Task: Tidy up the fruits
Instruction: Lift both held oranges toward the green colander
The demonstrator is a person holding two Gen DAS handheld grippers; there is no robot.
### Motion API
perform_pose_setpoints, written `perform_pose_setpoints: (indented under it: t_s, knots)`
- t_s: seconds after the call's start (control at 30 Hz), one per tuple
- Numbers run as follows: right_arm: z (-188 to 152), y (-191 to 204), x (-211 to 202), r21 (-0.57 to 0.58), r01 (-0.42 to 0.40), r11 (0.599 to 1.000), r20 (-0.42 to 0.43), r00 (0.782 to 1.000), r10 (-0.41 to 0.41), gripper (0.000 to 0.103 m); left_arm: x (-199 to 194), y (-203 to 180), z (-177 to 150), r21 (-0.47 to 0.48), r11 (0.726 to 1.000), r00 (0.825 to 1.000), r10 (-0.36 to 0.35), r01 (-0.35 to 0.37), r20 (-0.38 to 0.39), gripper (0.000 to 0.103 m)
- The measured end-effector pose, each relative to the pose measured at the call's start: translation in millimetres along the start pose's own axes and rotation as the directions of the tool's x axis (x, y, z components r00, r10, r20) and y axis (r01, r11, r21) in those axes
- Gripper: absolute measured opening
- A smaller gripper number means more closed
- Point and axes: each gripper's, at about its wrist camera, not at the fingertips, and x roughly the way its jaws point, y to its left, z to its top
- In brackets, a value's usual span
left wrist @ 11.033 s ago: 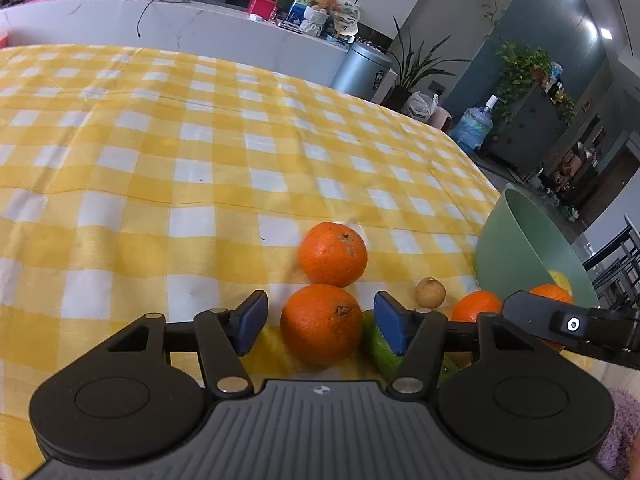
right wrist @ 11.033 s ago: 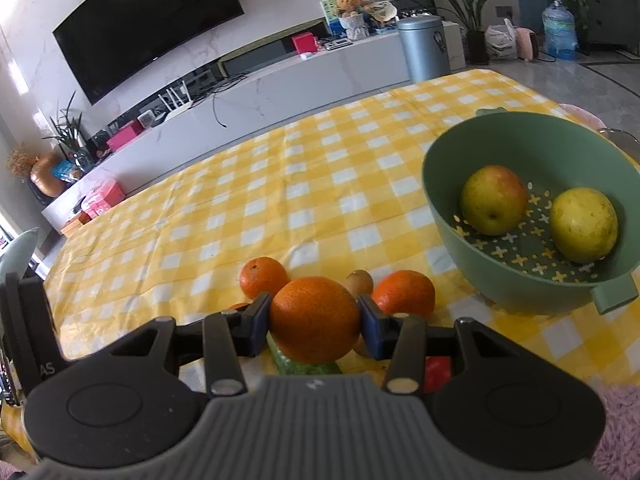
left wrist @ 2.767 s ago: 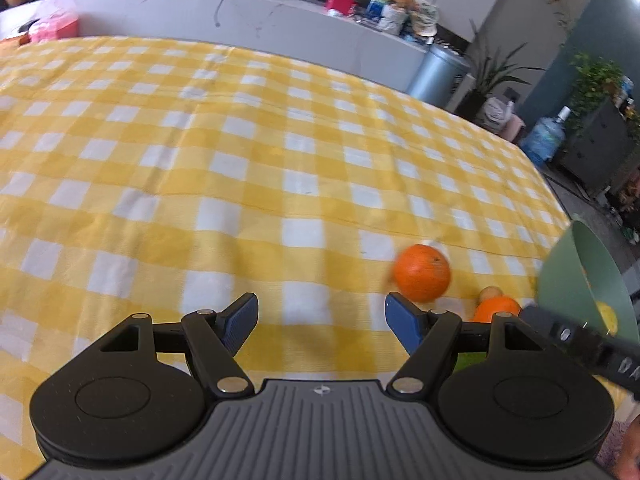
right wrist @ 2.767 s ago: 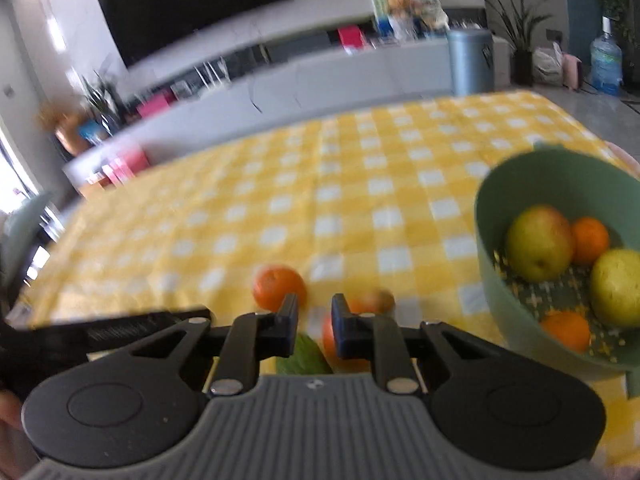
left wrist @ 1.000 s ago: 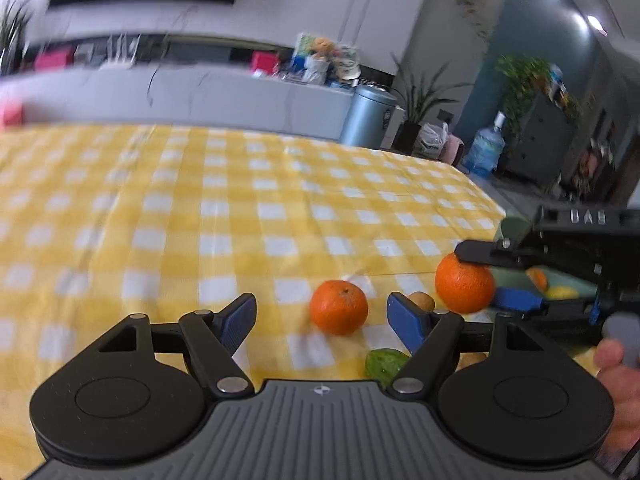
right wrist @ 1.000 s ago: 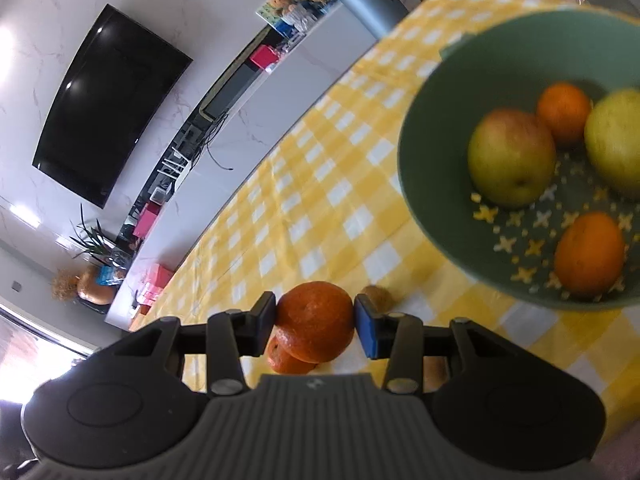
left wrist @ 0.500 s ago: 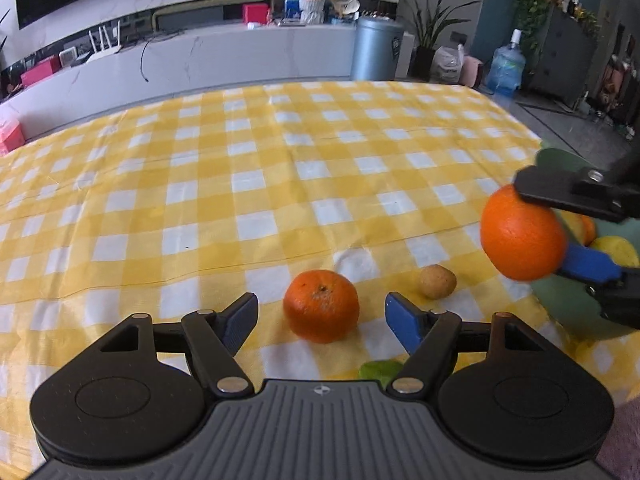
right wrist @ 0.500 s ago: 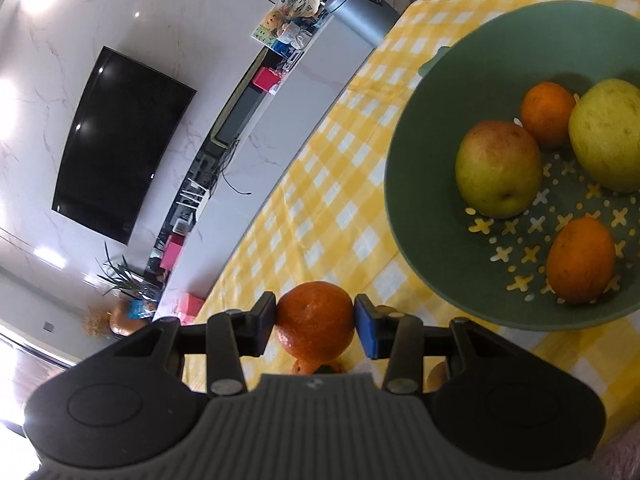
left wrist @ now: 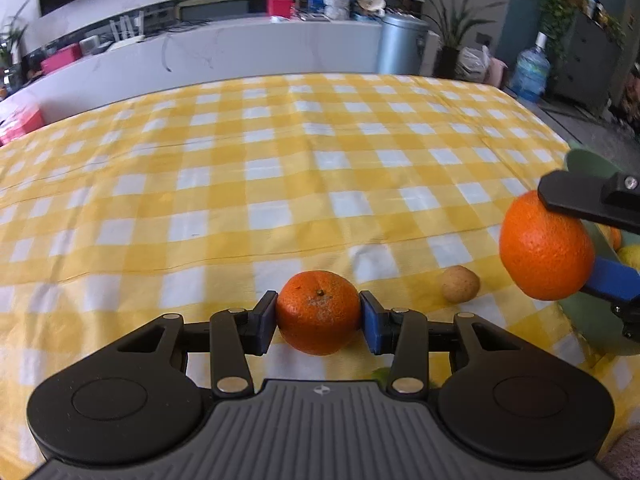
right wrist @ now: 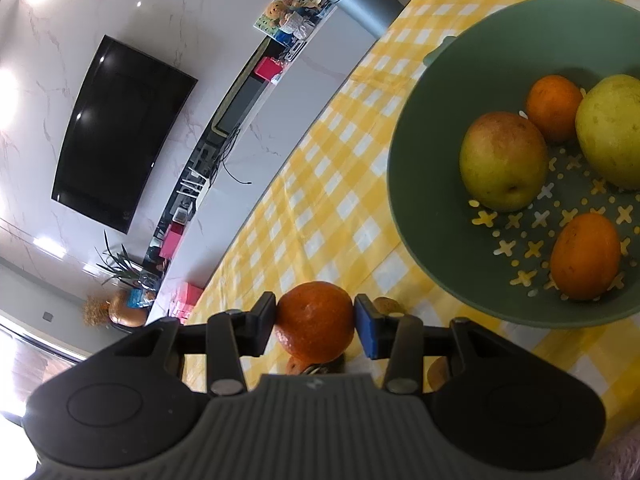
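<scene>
My left gripper [left wrist: 318, 317] is shut on an orange [left wrist: 318, 312] low over the yellow checked tablecloth [left wrist: 280, 184]. My right gripper [right wrist: 315, 324] is shut on another orange [right wrist: 315, 322] and holds it in the air beside the green bowl [right wrist: 424, 216]; this orange also shows at the right of the left wrist view [left wrist: 546, 246]. The bowl holds two oranges [right wrist: 586, 256] and two yellow-green fruits [right wrist: 503, 160]. A small brown fruit [left wrist: 460, 284] lies on the cloth between the two oranges.
A bit of a green fruit [left wrist: 380, 374] shows under the left gripper's body. The bowl's rim [left wrist: 588, 162] stands at the table's right edge. Beyond the far table edge stand a white counter [left wrist: 240, 64] and a grey bin [left wrist: 402, 44].
My left gripper has moved forward and shut on the orange that lay between its open fingers. My right gripper has carried its orange closer to the bowl.
</scene>
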Motion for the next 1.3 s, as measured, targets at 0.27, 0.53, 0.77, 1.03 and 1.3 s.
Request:
perform_pose_setpoints:
  t_s: [0.27,0.53,0.77,1.03,1.3]
  knots:
    - [-9,20,11,-0.13,-0.035,0.991,-0.069,0.997,0.026,0.04,-57,58,-16,-0.149,0.981,0.988,0.133,-0.121,0.075,0.049]
    - [-71,82,37,-0.504,-0.148,0.851,-0.291,0.957,-0.006,0.04,-77,123,-32,-0.348,0.928,0.98,0.174,-0.133,0.091,0.049]
    - [-121,92,65,-0.741,-0.08,0.667,-0.305,0.925,-0.227,0.04,-77,149,-38,-0.445,0.895,0.991,0.051,0.009,0.123,0.049]
    - [-124,95,77,-0.774,-0.045,0.632,-0.263,0.93,-0.257,0.041,-75,152,-39,-0.463,0.885,0.991,0.025,0.038,0.128,0.049]
    - [-144,106,92,-0.801,-0.021,0.598,-0.222,0.938,-0.265,0.042,-79,145,-38,-0.435,0.9,0.989,0.026,0.041,0.146,0.049]
